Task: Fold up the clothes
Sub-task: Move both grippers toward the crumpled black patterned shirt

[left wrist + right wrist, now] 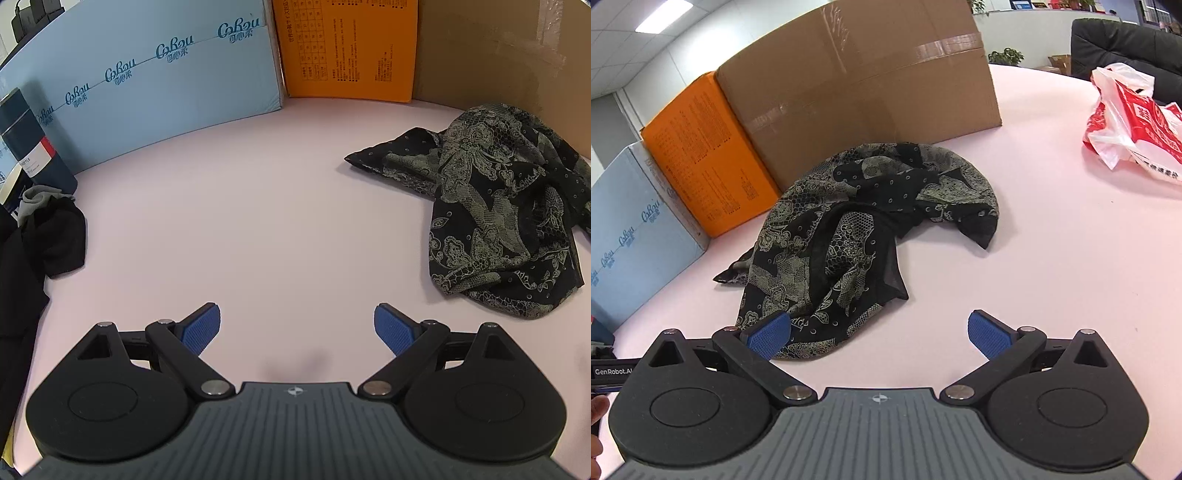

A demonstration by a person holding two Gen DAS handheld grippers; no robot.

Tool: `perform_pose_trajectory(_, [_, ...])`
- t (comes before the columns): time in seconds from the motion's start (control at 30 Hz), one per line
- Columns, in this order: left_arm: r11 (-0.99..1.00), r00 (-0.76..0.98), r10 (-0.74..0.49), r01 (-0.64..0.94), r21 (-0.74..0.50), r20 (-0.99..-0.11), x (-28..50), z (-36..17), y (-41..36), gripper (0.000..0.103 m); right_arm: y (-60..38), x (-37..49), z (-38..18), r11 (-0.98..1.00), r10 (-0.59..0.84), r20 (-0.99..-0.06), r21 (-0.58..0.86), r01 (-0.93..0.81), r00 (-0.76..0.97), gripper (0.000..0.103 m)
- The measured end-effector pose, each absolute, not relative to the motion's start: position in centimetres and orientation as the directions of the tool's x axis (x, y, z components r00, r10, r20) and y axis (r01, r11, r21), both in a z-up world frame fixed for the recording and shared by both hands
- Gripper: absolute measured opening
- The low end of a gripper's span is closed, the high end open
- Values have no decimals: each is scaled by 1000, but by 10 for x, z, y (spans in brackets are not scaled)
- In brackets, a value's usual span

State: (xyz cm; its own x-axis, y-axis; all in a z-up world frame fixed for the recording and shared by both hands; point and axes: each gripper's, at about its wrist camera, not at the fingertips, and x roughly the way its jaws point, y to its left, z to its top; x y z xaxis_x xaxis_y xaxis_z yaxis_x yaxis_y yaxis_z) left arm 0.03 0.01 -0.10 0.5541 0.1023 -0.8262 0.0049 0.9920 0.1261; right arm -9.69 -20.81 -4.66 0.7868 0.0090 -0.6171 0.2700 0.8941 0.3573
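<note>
A crumpled black garment with a pale lace-like pattern [495, 221] lies on the pink table at the right of the left wrist view. The same patterned garment [857, 236] fills the middle of the right wrist view, in front of the cardboard box. My left gripper [297, 328] is open over bare table, well left of the garment, with nothing between its blue pads [201, 328]. My right gripper [879, 334] is open just short of the garment's near hem; its left pad [768, 338] overlaps the hem's edge.
A blue box [147, 81], an orange box [351, 48] and a brown cardboard box [860, 96] wall the table's far side. Dark clothes [44, 236] and a dark cylinder [33, 147] sit at far left. A red-and-white plastic bag [1134, 122] lies at right.
</note>
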Motion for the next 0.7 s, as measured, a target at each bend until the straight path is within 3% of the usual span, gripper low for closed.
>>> perform_pose_trajectory(0.17, [995, 541, 76, 19, 102, -837, 1, -4, 0, 90, -209, -82, -47, 923, -32, -656, 270, 273, 754, 103])
perform_pose_trajectory(0.3, [990, 553, 30, 95, 100, -832, 0, -10, -15, 90, -214, -76, -54, 941, -30, -631, 244, 236, 775, 103])
perform_pose_trajectory(0.5, [932, 621, 16, 275, 237, -783, -4, -15, -73, 90, -218, -58, -62, 979, -22, -599, 148, 138, 800, 103])
perform_pose_trajectory(0.7, [922, 640, 40, 272, 275, -767, -9, -23, -90, 90, -236, -42, -67, 994, -82, -593, 4, 105, 801, 103])
